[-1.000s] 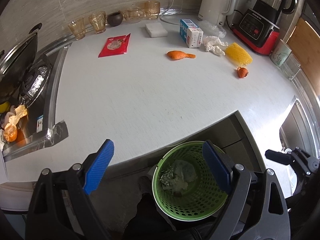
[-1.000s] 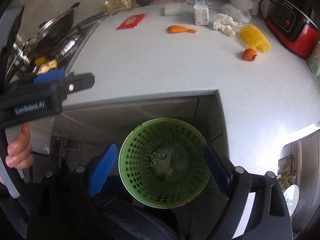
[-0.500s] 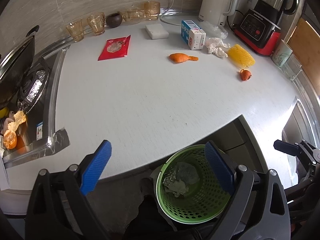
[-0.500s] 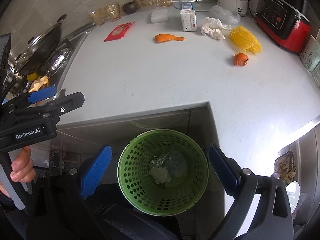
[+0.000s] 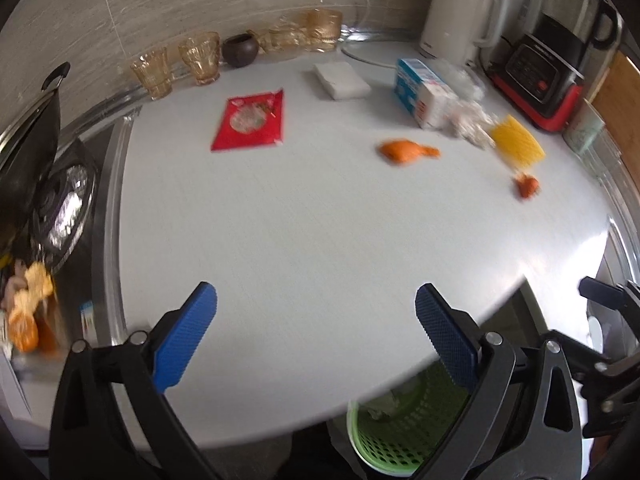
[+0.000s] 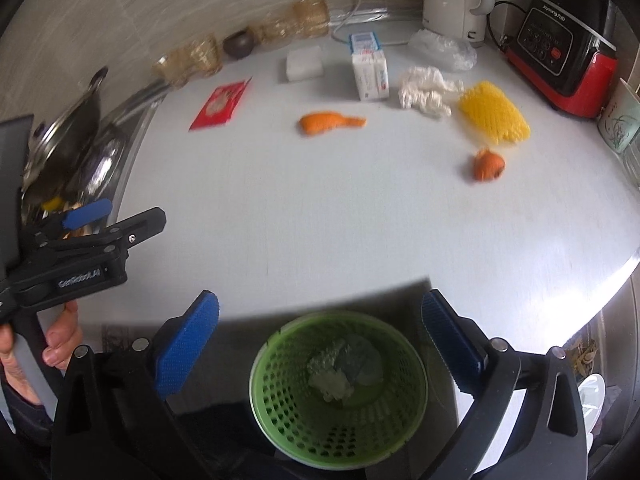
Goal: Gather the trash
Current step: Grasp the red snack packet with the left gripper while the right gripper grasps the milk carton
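My left gripper hangs over the near part of the white counter, jaws opening, nothing between them. My right gripper is above the green basket, jaws opening and empty too. Crumpled foil and paper lie in the basket, whose rim peeks from under the counter edge in the left wrist view. Farther out on the counter lie a red packet, an orange peel, a small orange piece, a yellow foam net and a crumpled white tissue.
A milk carton, a white block and a plastic bag sit near the back. A kettle, a red-based blender and several amber glasses line the wall. The stove with a pan is at left, peels beside it.
Both views have pushed forward over the counter. The basket has slid to the bottom of each view. Both pairs of jaws stand a little wider than before.
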